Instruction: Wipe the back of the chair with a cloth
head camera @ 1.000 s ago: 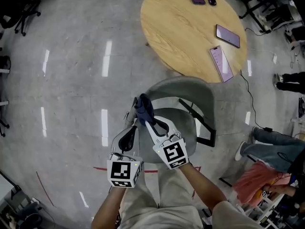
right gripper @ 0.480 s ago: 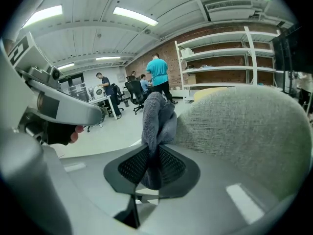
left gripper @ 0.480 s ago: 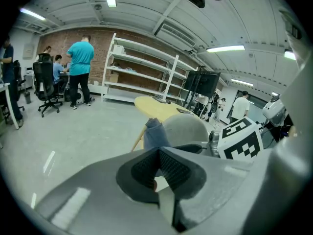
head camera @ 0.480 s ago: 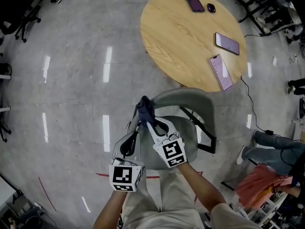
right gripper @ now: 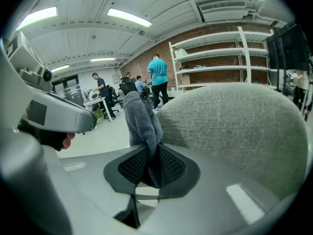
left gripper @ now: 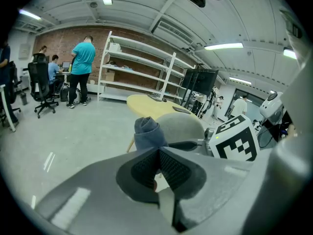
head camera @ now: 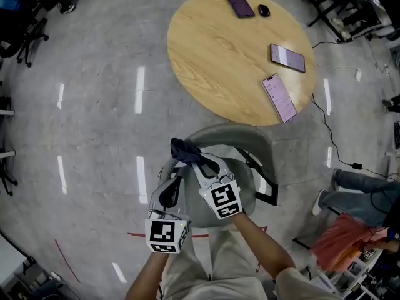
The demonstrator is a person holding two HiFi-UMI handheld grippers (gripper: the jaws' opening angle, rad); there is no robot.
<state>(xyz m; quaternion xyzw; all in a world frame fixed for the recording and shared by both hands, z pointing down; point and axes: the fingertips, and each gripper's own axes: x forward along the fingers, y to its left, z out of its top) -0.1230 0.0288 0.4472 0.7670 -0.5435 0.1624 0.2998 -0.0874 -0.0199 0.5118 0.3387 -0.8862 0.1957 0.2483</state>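
Observation:
A grey fabric chair (head camera: 245, 134) stands below me, its curved back (right gripper: 234, 126) filling the right of the right gripper view. My right gripper (head camera: 192, 159) is shut on a dark blue-grey cloth (head camera: 182, 148), which sticks up between the pads (right gripper: 142, 119) at the left edge of the chair back. My left gripper (head camera: 169, 185) hangs just left of it, shut with nothing between its pads. In the left gripper view the cloth (left gripper: 146, 132) and the chair back (left gripper: 183, 125) sit just beyond the left gripper (left gripper: 157, 155).
A round wooden table (head camera: 212, 55) stands beyond the chair with three phones (head camera: 279, 97) and a small dark object (head camera: 264, 9) on it. A seated person's legs (head camera: 359, 189) are at the right. Metal shelving (left gripper: 142, 67) and standing people (left gripper: 80, 70) are across the room.
The head view has drifted, so table and chair sit lower and further left. The right gripper holds the cloth at the chair back's left edge throughout. The left gripper stays beside it.

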